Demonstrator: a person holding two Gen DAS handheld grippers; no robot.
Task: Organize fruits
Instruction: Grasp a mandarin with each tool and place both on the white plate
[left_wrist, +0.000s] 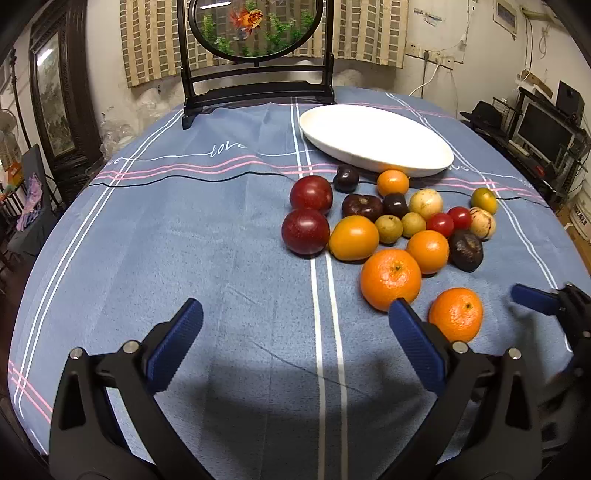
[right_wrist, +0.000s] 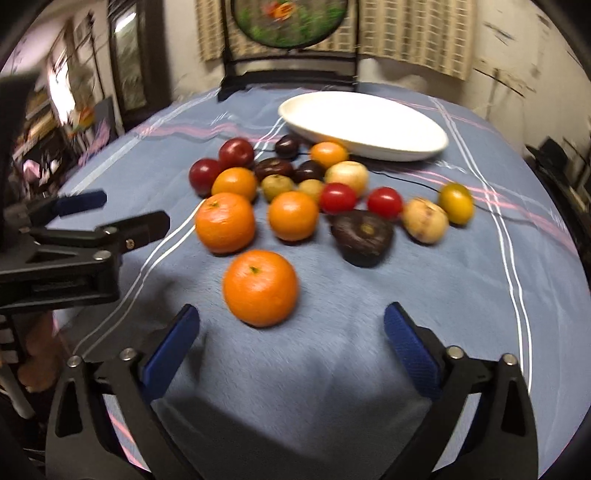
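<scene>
Fruits (left_wrist: 391, 225) sitting loose on the blue cloth (left_wrist: 221, 277), white plate (left_wrist: 373, 136) lying behind them with nothing in it.

Left gripper (left_wrist: 295, 332) hovering over bare cloth, fingers spread wide, gripping nothing; its right pad (left_wrist: 413, 339) is overlapping the big orange (left_wrist: 390, 278) in view, contact unclear. Right gripper (right_wrist: 291, 343) also hanging wide open and gripping nothing, near orange (right_wrist: 260, 288) sitting just ahead of the gap, not touching either pad. Plums (left_wrist: 308, 210) lying at the pile's left, dark avocado (right_wrist: 362, 236) at the right beside two cherry tomatoes (right_wrist: 360, 199). Right view is blurring.
</scene>
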